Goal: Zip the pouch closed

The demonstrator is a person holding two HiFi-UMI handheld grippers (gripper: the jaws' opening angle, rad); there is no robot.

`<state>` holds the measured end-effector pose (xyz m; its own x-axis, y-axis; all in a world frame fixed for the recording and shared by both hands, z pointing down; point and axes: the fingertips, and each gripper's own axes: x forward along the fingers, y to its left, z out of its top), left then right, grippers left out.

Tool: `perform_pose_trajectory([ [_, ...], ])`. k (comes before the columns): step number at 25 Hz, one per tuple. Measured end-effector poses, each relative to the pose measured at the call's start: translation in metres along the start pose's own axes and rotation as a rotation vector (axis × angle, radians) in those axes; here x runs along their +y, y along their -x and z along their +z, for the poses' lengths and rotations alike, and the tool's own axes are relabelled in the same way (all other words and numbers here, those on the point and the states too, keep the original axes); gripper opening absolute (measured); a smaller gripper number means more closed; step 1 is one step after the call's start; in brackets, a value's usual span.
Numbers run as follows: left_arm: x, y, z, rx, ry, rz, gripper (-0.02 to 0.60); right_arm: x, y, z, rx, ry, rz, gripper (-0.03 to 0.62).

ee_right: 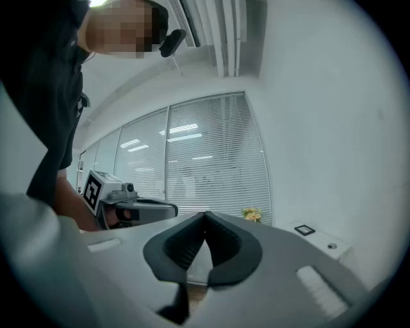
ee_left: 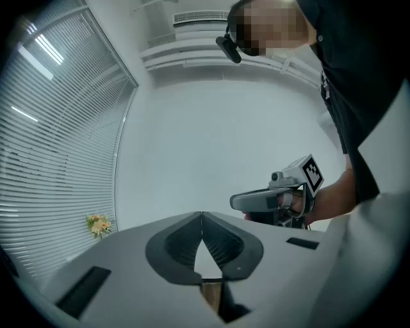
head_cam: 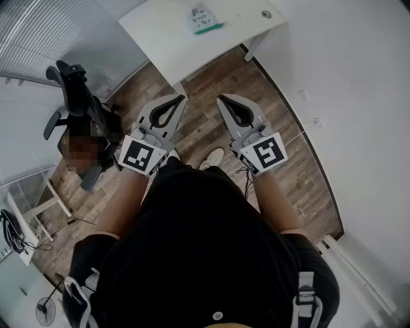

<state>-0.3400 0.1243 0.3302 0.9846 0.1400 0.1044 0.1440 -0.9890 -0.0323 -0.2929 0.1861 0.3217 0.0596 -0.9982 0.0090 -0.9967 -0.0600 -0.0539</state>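
Observation:
The pouch (head_cam: 204, 18), clear with a green strip along one edge, lies on the white table (head_cam: 160, 35) at the top of the head view, well ahead of both grippers. My left gripper (head_cam: 182, 98) and right gripper (head_cam: 220, 98) are held side by side at waist height over the wooden floor, pointing toward the table. Both are shut with nothing between the jaws. The left gripper view shows its own closed tips (ee_left: 202, 214) and the right gripper (ee_left: 234, 202) beside them. The right gripper view shows its closed tips (ee_right: 205, 214) and the left gripper (ee_right: 173, 207).
A black office chair (head_cam: 77, 96) stands at the left of the floor. A white wall runs along the right and window blinds (ee_right: 205, 154) along the left. A small bunch of flowers (ee_left: 98, 224) sits by the blinds. A fan (head_cam: 45, 311) stands at the lower left.

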Motion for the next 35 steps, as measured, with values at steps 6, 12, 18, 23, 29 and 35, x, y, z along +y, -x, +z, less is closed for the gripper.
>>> perform_pose_trajectory([
  [6,0.013,0.028,-0.004,0.014,0.007,-0.011,0.009,0.028,-0.013,0.000,0.010,0.006,-0.017,0.011],
  [12,0.024,0.050,-0.008,-0.020,0.020,-0.016,0.009,0.048,-0.024,-0.001,0.012,0.003,-0.025,0.011],
  [18,0.027,0.062,-0.008,0.012,0.013,-0.027,0.009,0.058,-0.026,-0.002,0.007,-0.014,-0.040,0.011],
  [23,0.026,0.070,-0.009,-0.035,0.026,-0.039,0.009,0.067,-0.028,-0.007,0.020,-0.016,-0.039,0.011],
  [29,0.022,0.077,-0.010,-0.024,0.030,-0.046,0.011,0.073,-0.025,-0.011,0.031,-0.030,-0.050,0.011],
  [35,0.022,0.076,-0.015,-0.025,0.035,-0.026,0.066,0.071,-0.019,-0.018,0.039,-0.042,-0.062,0.076],
])
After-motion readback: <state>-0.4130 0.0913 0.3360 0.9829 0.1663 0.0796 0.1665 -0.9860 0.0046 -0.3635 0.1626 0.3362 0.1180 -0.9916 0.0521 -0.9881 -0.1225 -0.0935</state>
